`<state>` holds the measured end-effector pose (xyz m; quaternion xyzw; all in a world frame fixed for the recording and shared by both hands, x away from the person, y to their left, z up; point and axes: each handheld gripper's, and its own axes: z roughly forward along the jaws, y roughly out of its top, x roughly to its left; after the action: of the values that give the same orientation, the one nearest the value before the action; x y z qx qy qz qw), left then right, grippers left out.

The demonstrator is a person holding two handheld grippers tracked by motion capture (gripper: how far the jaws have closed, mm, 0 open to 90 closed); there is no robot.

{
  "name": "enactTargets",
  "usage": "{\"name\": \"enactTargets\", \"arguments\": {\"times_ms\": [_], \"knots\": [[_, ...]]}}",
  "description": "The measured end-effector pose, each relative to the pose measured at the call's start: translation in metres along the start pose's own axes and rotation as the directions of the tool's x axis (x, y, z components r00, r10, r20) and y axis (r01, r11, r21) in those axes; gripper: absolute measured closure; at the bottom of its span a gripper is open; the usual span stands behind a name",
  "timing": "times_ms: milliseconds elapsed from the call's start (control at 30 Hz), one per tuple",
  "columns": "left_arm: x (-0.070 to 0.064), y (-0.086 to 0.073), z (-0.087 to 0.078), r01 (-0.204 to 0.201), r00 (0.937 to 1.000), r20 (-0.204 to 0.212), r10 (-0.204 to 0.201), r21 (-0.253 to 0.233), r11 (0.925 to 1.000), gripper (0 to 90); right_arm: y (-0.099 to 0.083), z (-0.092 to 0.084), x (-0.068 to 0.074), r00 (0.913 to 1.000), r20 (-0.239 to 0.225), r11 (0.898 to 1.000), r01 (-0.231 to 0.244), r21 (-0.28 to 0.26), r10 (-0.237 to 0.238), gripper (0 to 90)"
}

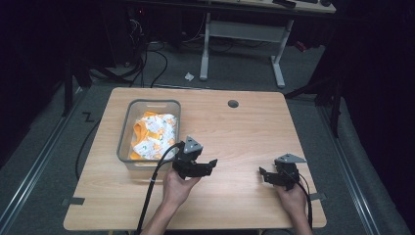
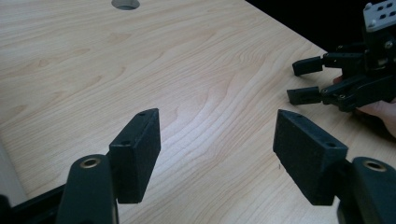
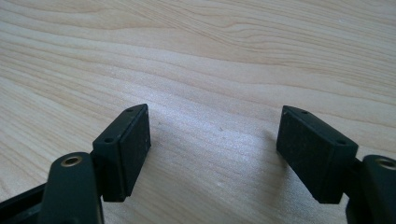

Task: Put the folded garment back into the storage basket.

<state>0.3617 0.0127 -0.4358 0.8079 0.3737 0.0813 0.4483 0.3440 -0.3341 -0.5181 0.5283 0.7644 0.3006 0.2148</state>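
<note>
Desk [image 1: 235,137] bare but for bin [image 1: 128,128] at left edge, cloth [image 1: 155,136] inside. Left gripper [image 1: 199,167] just beside bin, jaws wide, empty; right gripper [image 1: 268,176] near front right, wide, empty. Swing left over bin, drop straight onto cloth.

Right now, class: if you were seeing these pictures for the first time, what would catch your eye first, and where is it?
The orange-and-white patterned cloth stands out, bunched inside the clear bin on the wooden table's left side. Nearer the person, the left gripper sits just right of the bin and the right gripper near the table's right front, both with open, empty jaws.
</note>
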Motion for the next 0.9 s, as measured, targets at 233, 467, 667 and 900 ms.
{"name": "enactTargets", "arguments": {"times_ms": [233, 467, 667, 900], "knots": [[0.0, -0.006, 0.007, 0.002, 1.0, -0.008, -0.003, -0.001, 1.0, 32.1, 0.0, 0.0, 0.0, 1.0, 0.0, 1.0, 0.0, 0.0, 0.0, 26.3], [-0.002, -0.013, 0.015, -0.004, 0.9999, -0.011, 0.004, 0.009, 0.9999, 32.1, 0.0, 0.0, 0.0, 1.0, 0.0, 1.0, 0.001, -0.001, -0.001, 26.4], [-0.002, -0.018, 0.023, -0.005, 0.9999, -0.014, 0.006, 0.025, 0.9997, 32.1, 0.0, 0.0, 0.0, 1.0, 0.0, 1.0, 0.002, -0.001, -0.002, 26.4], [-0.002, -0.028, 0.035, -0.008, 0.9994, -0.033, 0.01, 0.053, 0.9985, 32.2, 0.0, 0.0, 0.0, 1.0, -0.002, 1.0, 0.003, -0.002, -0.003, 26.4]]}}
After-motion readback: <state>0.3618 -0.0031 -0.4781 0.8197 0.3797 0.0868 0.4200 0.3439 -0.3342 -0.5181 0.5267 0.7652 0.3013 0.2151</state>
